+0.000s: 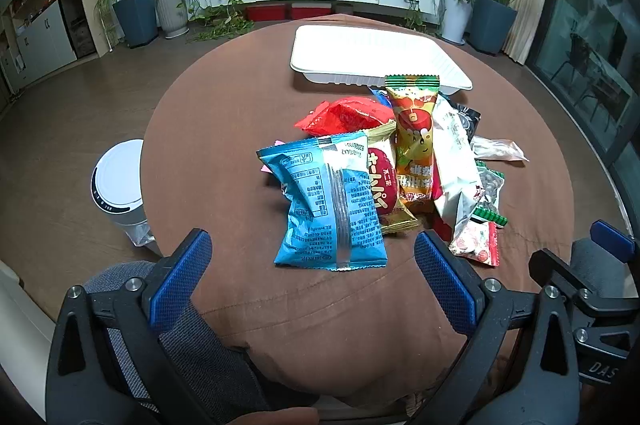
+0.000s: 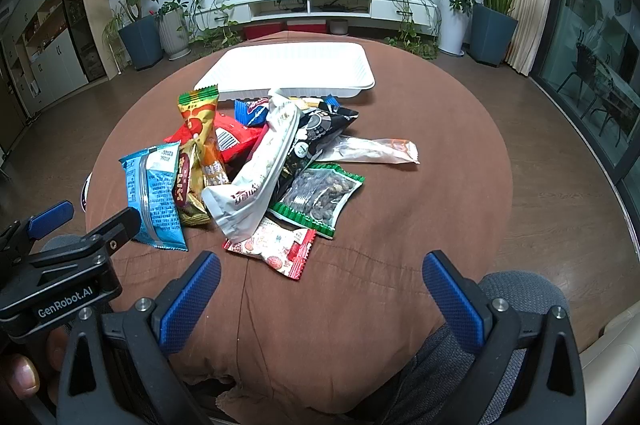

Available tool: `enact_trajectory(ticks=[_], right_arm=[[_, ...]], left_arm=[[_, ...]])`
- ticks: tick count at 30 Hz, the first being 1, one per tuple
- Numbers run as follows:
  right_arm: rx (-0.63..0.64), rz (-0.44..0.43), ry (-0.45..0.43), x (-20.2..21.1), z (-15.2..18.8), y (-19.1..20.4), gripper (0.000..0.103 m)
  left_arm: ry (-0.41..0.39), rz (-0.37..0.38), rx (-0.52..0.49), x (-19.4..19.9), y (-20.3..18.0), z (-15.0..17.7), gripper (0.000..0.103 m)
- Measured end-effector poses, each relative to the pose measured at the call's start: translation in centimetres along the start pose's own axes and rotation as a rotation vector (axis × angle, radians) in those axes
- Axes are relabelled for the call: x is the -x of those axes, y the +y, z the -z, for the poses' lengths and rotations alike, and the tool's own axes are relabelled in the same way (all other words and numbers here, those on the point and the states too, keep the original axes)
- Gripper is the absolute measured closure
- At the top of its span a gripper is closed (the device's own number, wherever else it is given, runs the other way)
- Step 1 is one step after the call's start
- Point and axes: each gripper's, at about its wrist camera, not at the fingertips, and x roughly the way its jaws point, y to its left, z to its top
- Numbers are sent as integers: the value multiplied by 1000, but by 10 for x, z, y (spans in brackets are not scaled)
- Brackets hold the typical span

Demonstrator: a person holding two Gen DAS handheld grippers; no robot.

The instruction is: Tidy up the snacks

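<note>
A round table (image 1: pixel 240 105) is covered by a brown cloth. A white tray (image 2: pixel 288 73) is placed at its far side. The snack packets (image 2: pixel 256 169) are heaped just near of the tray. The left gripper (image 1: pixel 312 277) and right gripper (image 2: pixel 320 289) are spread wide, nothing held, near the heap.

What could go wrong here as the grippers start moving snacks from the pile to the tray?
The packets overlap: pulling the white pouch may drag the green-edged nut packet and black packet beneath it. The blue packet lies flat on the soft brown tablecloth, so the open left gripper may pinch fabric. The white tray sits behind the pile; carried packets could snag the upright orange packet.
</note>
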Motion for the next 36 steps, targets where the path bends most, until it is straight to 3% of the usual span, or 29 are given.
enact_trajectory(ticks=[22, 25, 29, 32, 36], right_arm=[[-19, -17, 3, -3, 4, -1, 0], [-60, -44, -14, -2, 7, -10, 0], [-137, -88, -17, -3, 9, -22, 0], [-229, -149, 11, -7, 14, -32, 0], [-223, -169, 34, -11, 23, -28, 0]], left_arm=[[8, -15, -1, -5, 1, 1, 0], [-26, 15, 24, -4, 11, -1, 0], [-90, 136, -25, -1, 19, -3, 0], [-131, 105, -51, 3, 21, 2, 0], [13, 78, -46, -10, 24, 7, 0]])
